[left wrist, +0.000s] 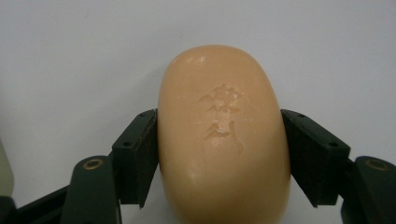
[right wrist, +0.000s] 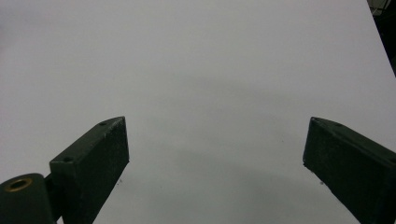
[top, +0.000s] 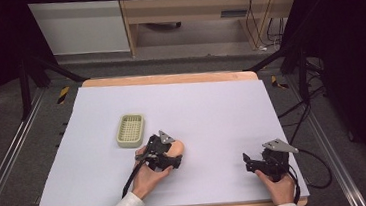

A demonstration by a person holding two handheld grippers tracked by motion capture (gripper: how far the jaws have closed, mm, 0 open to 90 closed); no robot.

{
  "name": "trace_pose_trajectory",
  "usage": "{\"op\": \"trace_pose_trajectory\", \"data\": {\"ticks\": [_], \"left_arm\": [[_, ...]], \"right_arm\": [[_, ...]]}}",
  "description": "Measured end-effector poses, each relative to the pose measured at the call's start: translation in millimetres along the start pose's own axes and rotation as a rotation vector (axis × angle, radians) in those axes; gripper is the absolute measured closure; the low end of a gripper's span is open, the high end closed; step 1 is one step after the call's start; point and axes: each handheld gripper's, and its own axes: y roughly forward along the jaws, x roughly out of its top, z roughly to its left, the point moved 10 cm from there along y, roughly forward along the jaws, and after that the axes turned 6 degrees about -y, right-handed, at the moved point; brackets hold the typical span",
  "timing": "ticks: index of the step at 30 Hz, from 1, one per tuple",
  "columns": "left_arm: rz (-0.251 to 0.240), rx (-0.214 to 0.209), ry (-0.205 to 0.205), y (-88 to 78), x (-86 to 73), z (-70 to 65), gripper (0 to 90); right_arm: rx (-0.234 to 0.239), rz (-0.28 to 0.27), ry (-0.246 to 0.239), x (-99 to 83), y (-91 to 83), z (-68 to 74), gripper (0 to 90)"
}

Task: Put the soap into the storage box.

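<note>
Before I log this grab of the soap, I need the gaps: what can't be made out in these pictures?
- Soap: its near end is cut off by the bottom edge of the left gripper view; in the high view the left gripper covers most of it.
- Stamped mark on the soap: too shallow to read.
- Soap dish: too small in the high view to tell whether anything lies inside.
- Right gripper: jaws apart, their bases cut off.

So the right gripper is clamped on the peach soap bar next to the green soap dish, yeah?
Not quite: the left gripper holds the soap bar, as the left gripper view shows. The right gripper is open over bare table. The soap dish is beside it.
</note>
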Motion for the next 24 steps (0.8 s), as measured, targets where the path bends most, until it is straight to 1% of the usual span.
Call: {"op": "trace_pose_trajectory", "data": {"ticks": [1, 5, 9, 14, 24], "left_arm": [[-0.008, 0.000, 0.004, -2.4, 0.6, 1.0, 31.1], [-0.013, -0.003, 0.001, -11.3, 0.5, 4.1, 31.2], [-0.026, -0.002, -0.013, -20.2, -0.7, 8.9, 31.2], [-0.028, 0.002, -0.004, -27.8, -2.9, 12.4, 31.3], [-0.048, 0.014, -0.018, -40.4, -2.1, 21.6, 31.4]], "right_arm": [[0.002, -0.001, 0.003, 0.1, -0.1, 0.5, 7.2], [0.003, -0.003, 0.000, 0.5, -0.2, 1.3, 7.2], [0.004, -0.004, -0.003, 0.6, -0.1, 1.3, 7.2], [0.003, -0.004, 0.000, 0.6, -0.3, 1.2, 7.2], [0.001, -0.004, 0.000, 0.5, -0.9, 0.8, 7.2]]}}
